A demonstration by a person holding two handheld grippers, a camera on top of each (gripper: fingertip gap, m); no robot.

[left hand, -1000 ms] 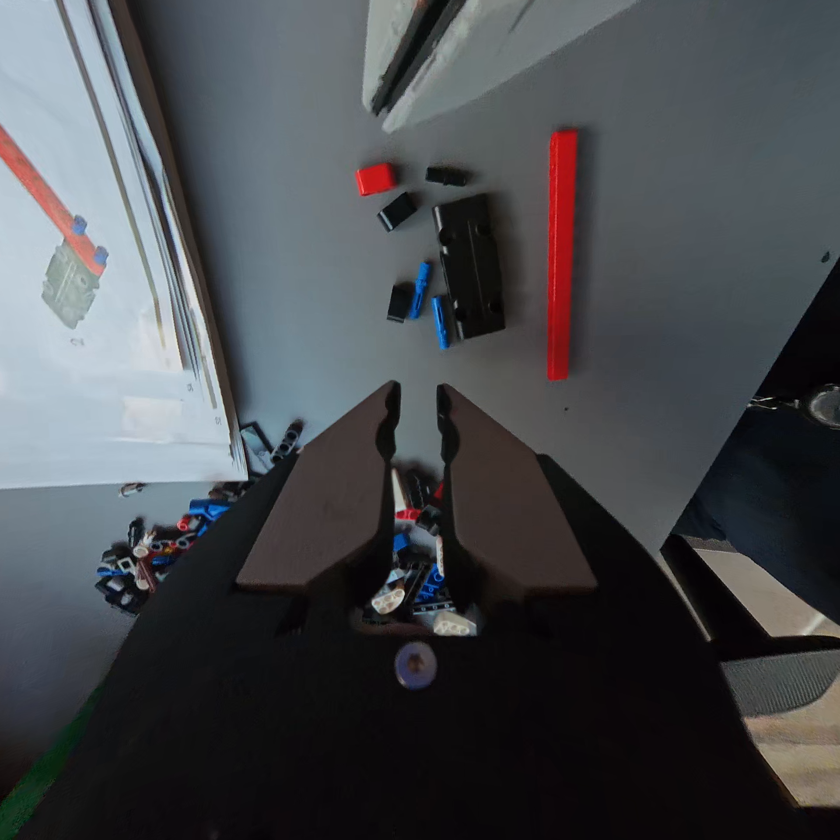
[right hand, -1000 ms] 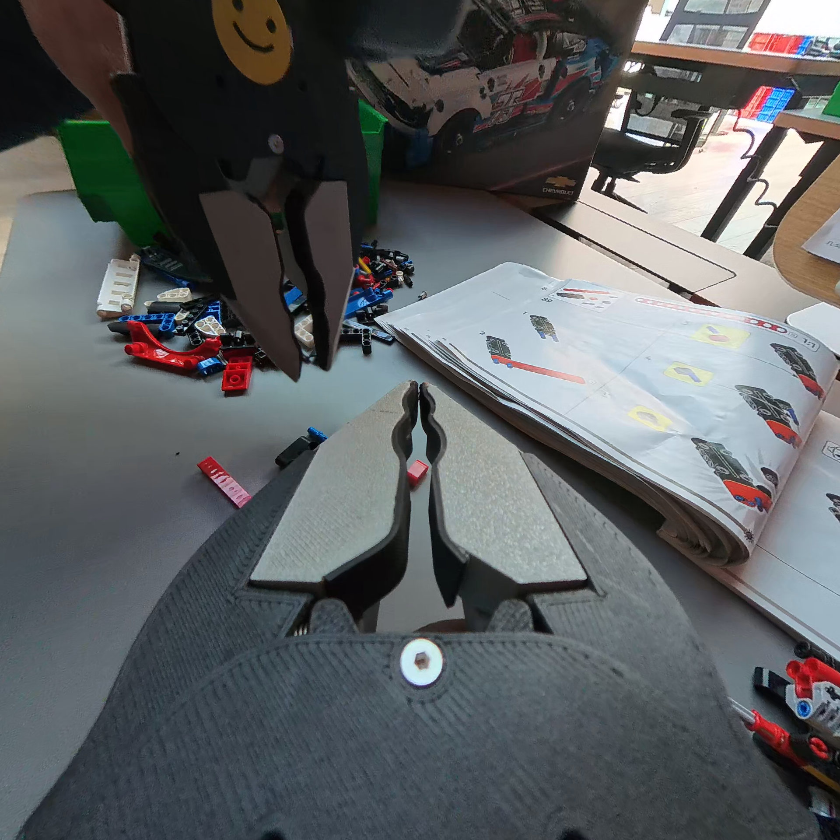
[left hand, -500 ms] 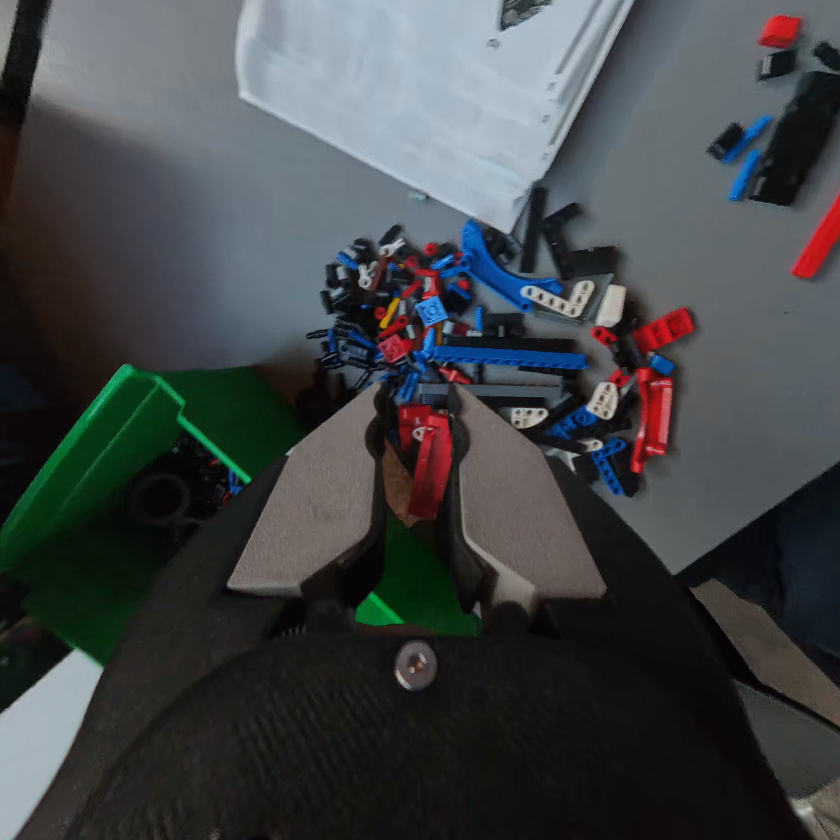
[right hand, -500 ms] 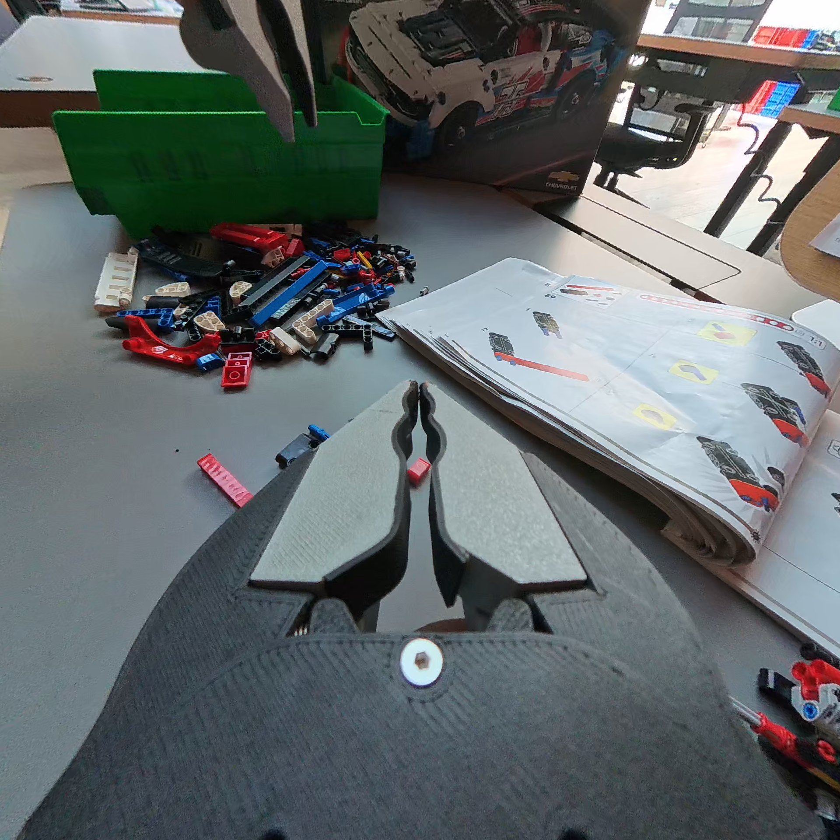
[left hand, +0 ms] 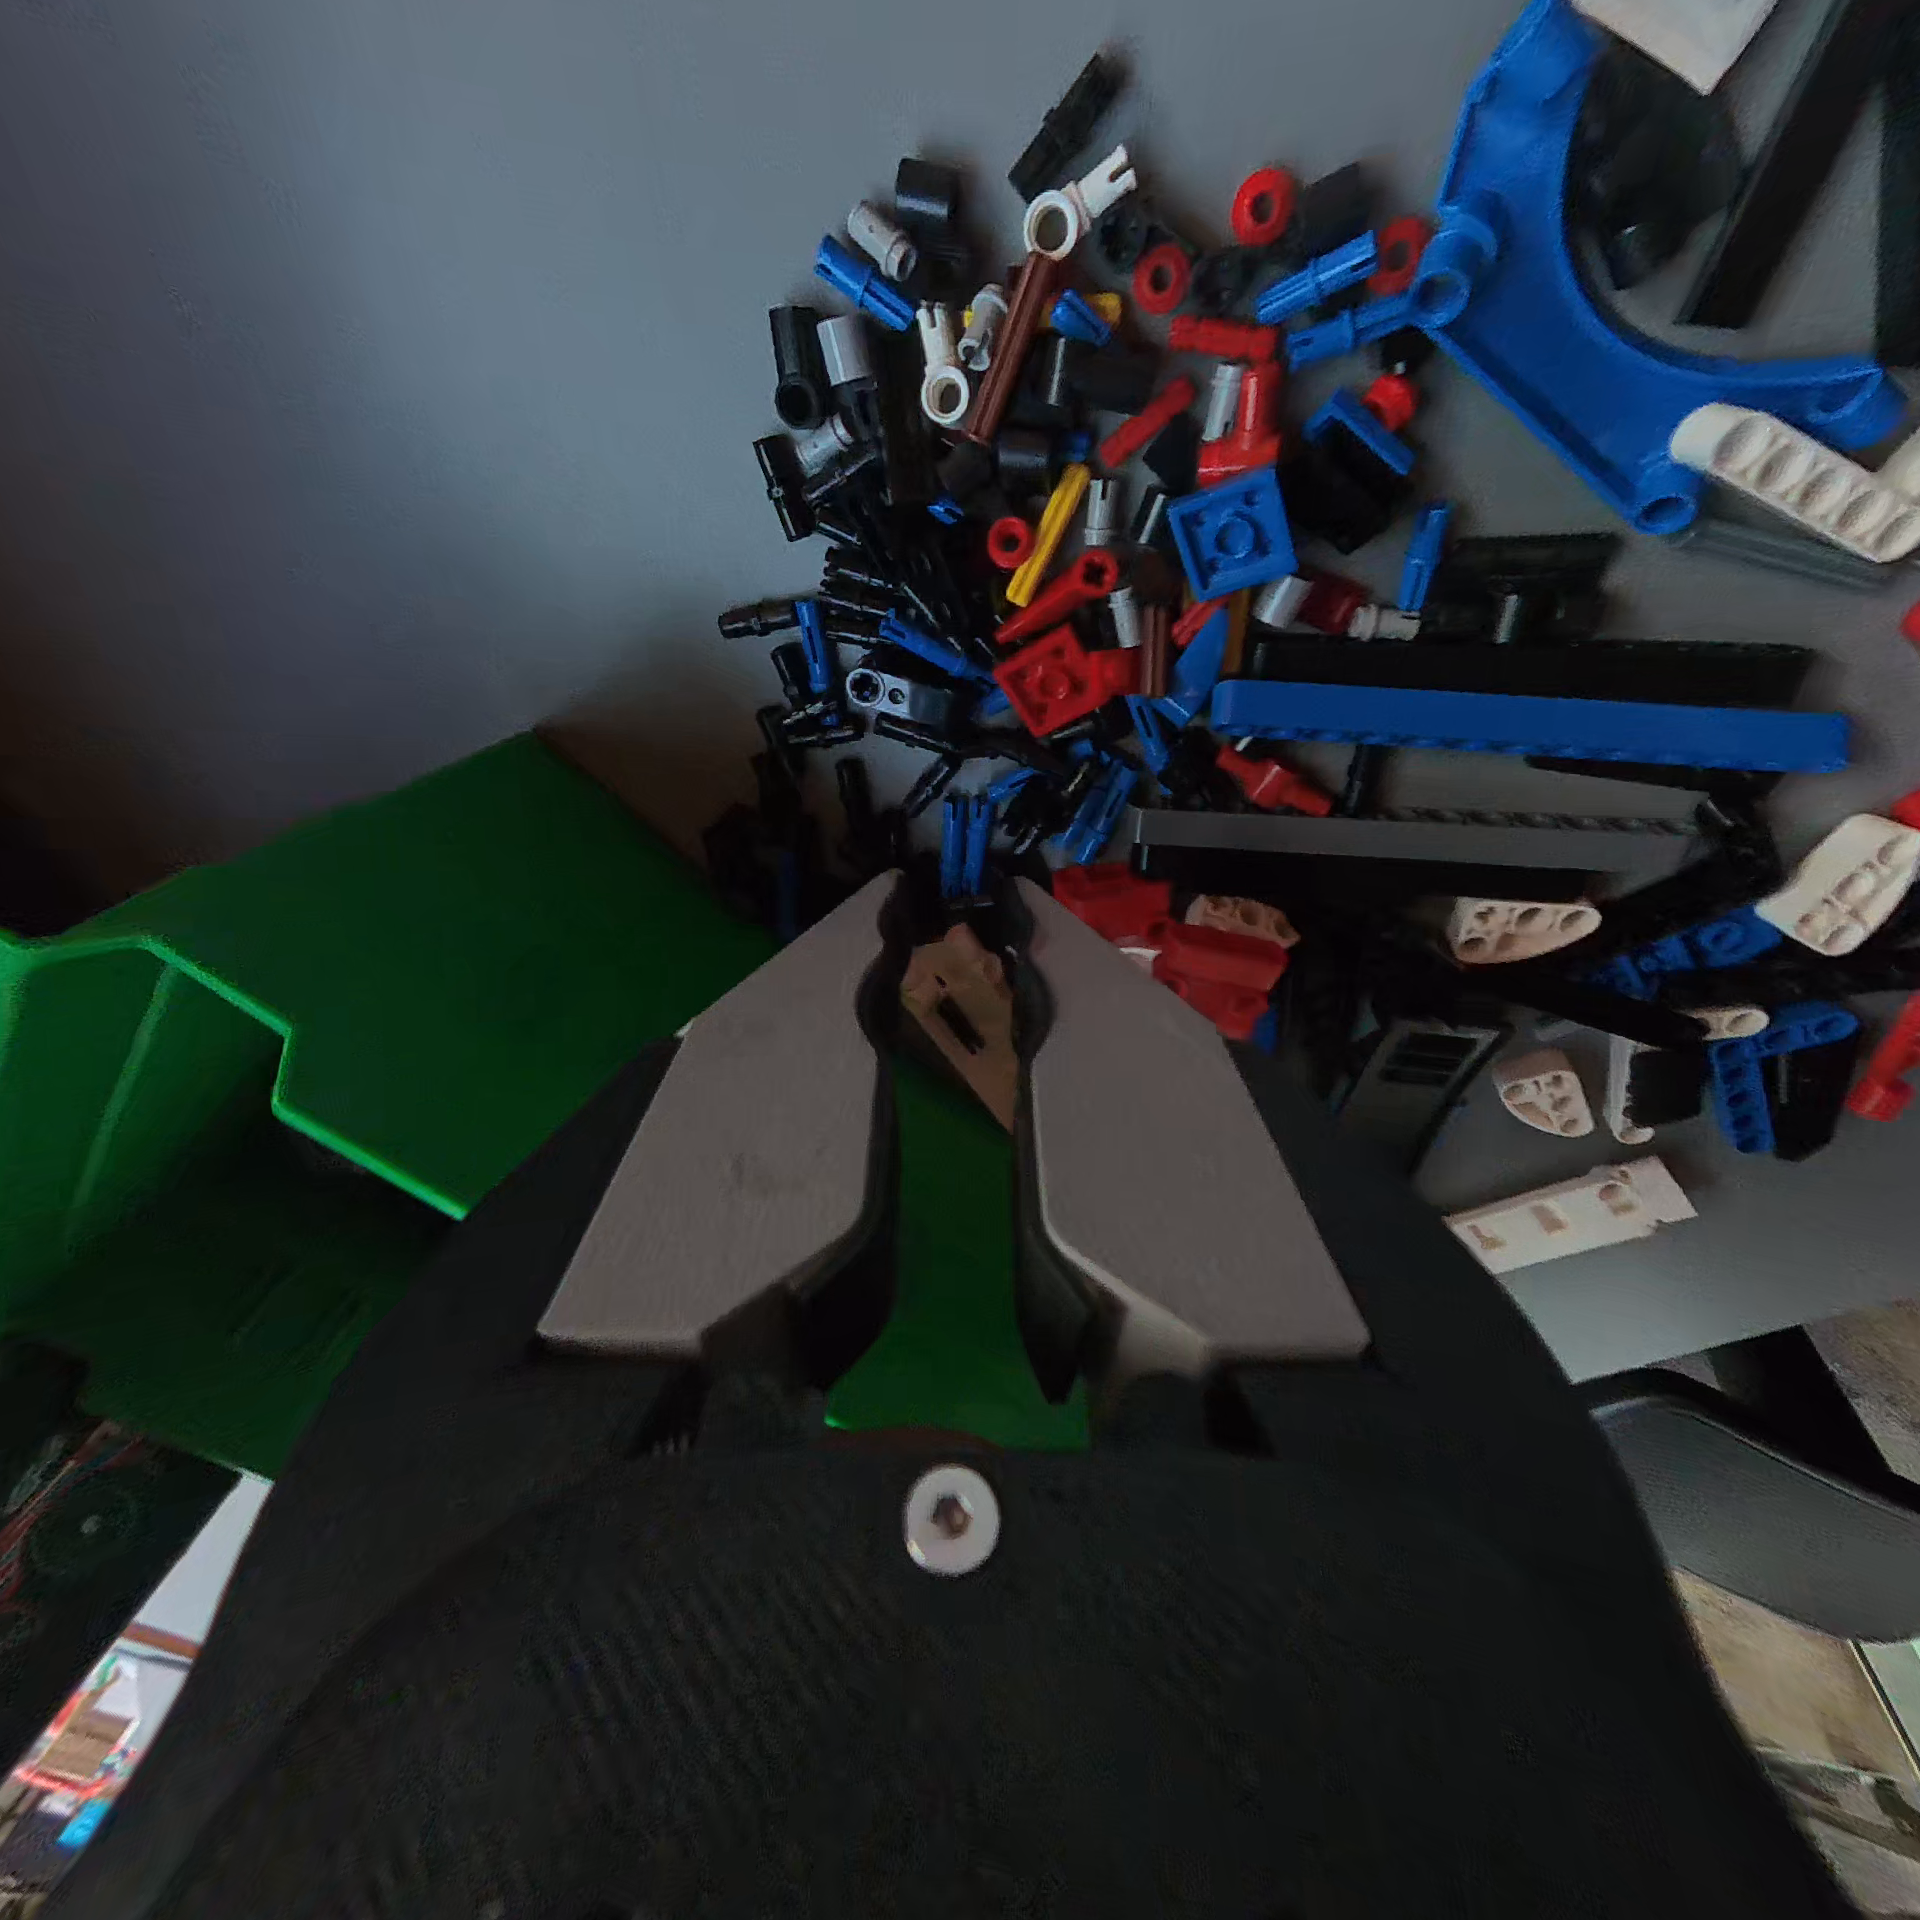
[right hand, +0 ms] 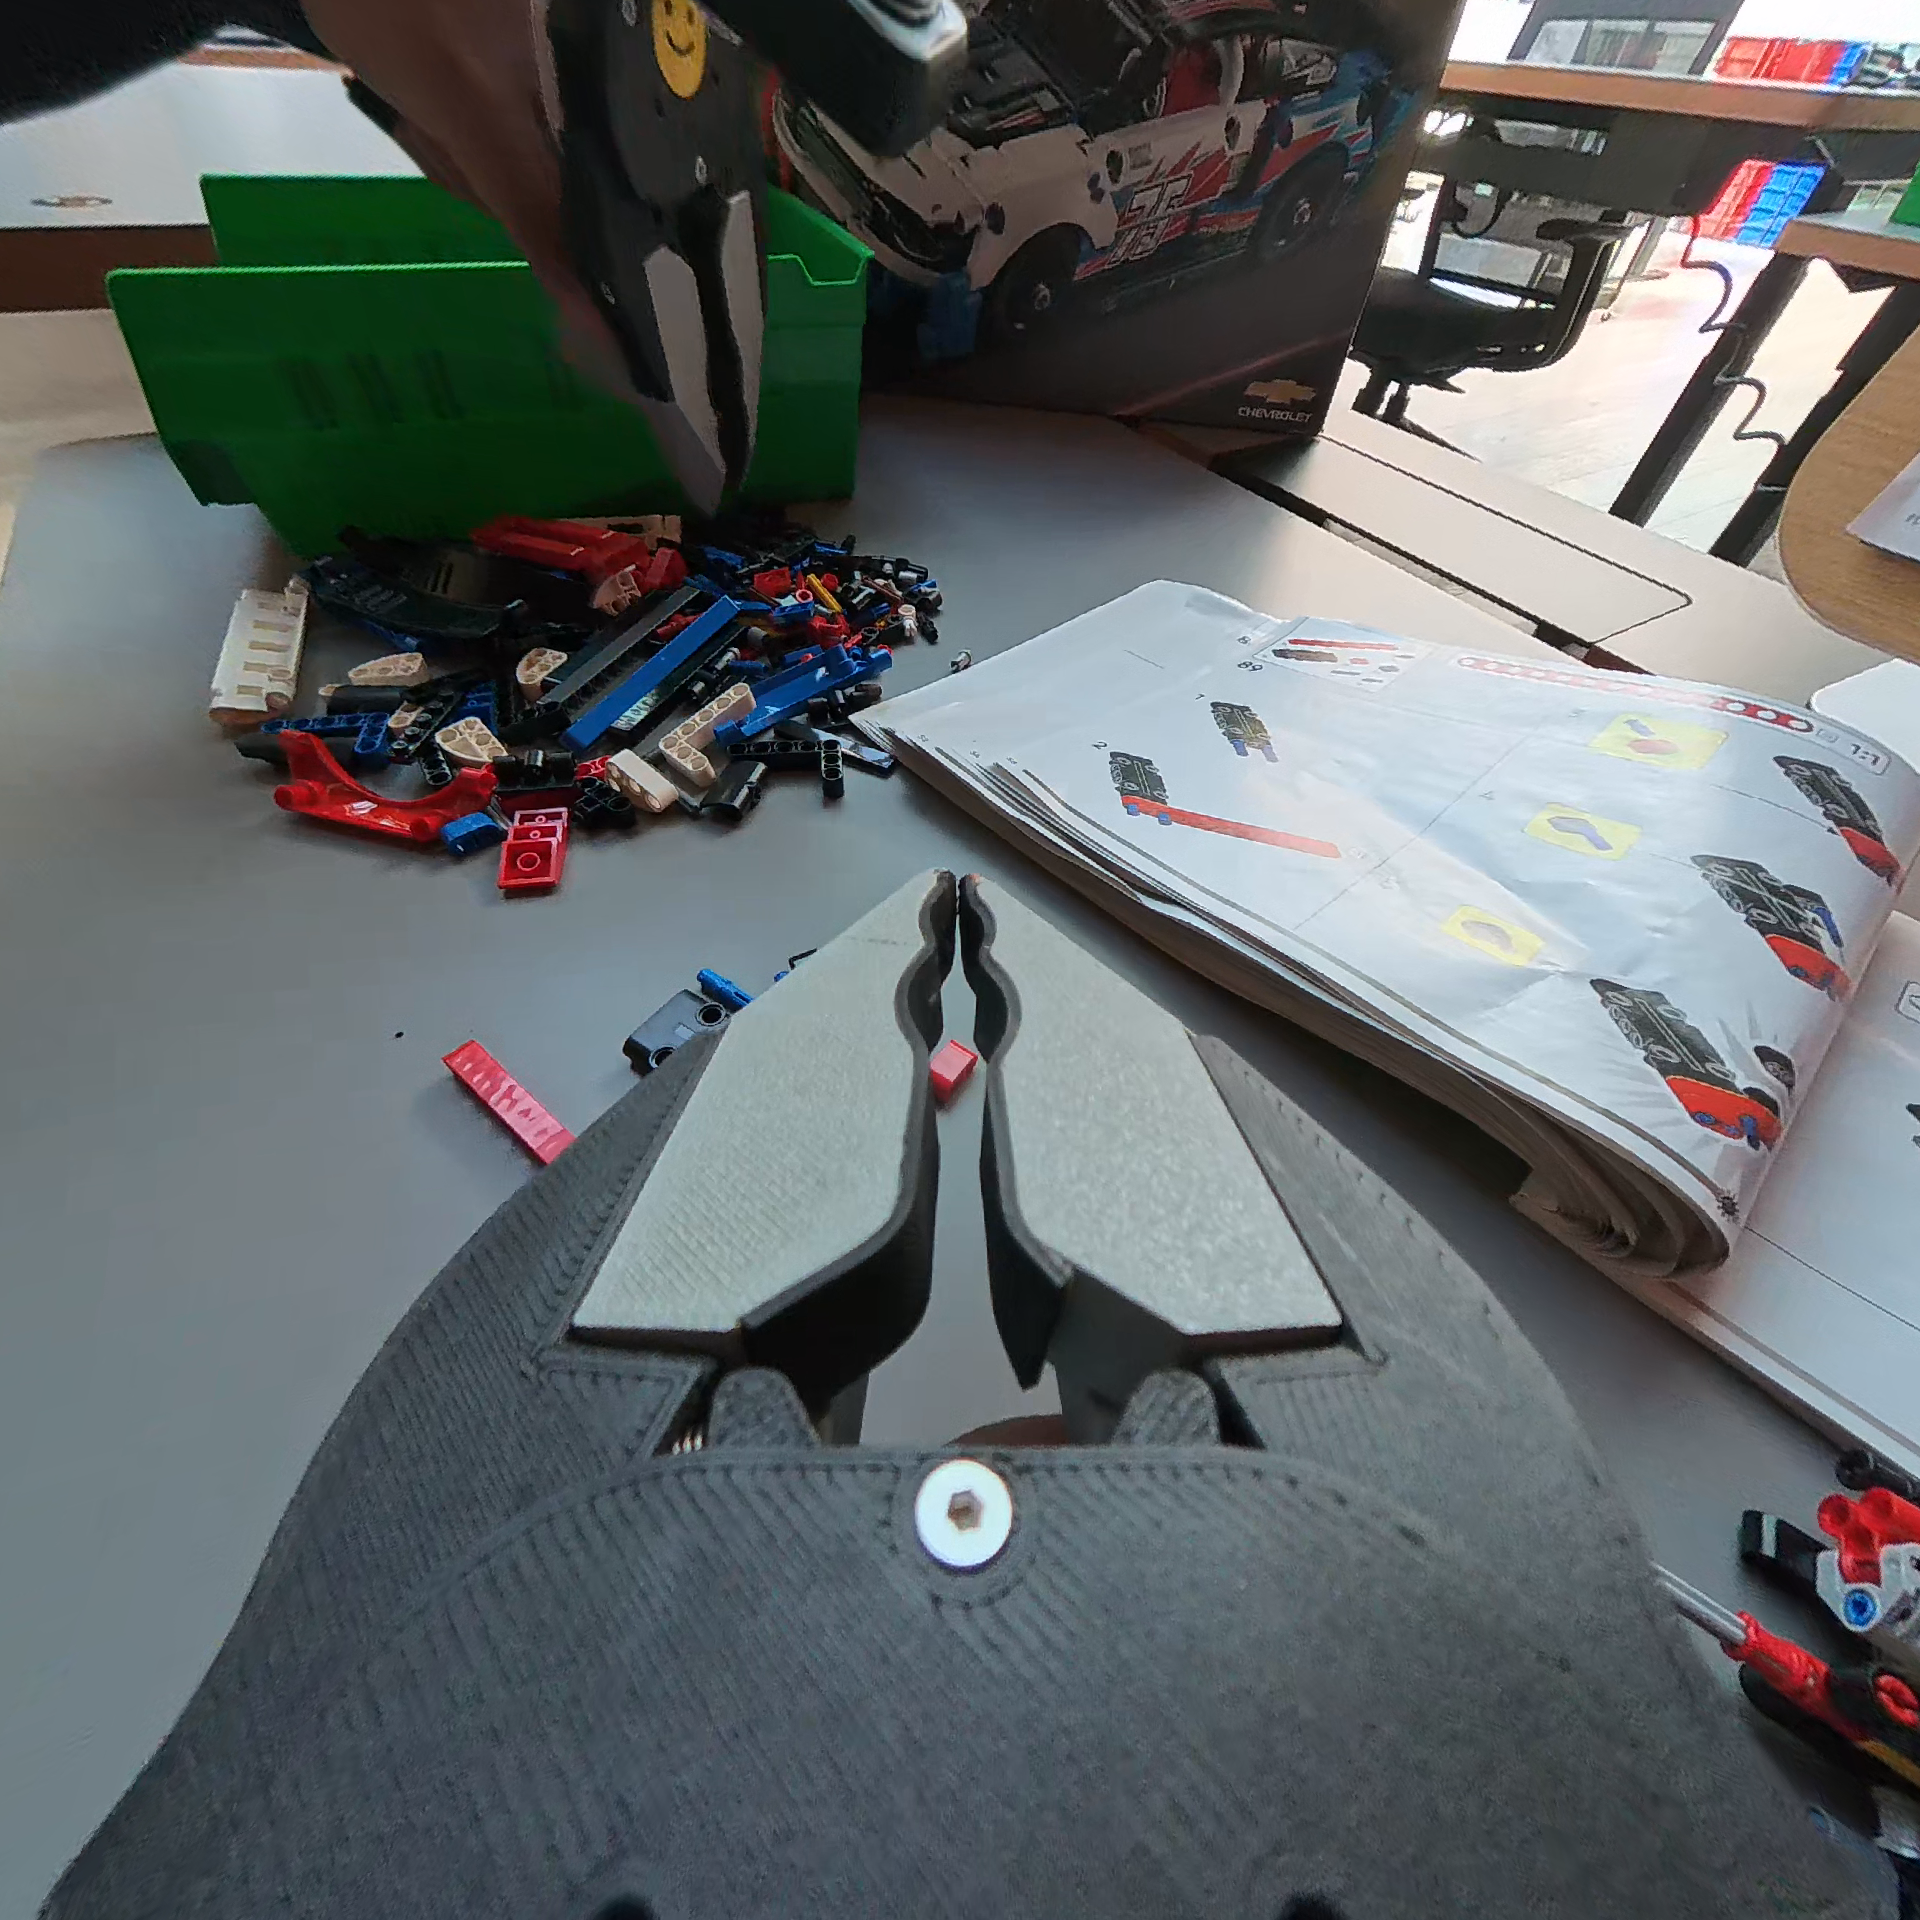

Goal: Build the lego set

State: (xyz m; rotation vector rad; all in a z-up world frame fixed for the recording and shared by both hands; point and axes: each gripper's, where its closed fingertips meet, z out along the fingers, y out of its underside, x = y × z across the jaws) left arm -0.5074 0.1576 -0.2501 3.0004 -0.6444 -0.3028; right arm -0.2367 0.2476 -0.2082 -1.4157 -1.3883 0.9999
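Crowding is the risk: the left gripper (left hand: 961, 906), jaws barely parted and any catch unclear, noses the brick pile (left hand: 1195, 582) at upper right and may scatter pins; the right gripper (right hand: 956, 883) is clenched empty.

The left hand-held gripper (left hand: 961, 914) dropped to the brick pile (left hand: 1195, 644), jaws seemingly narrower.

Printed writing on the car box (right hand: 1143, 208), numbers in the booklet (right hand: 1455, 883)
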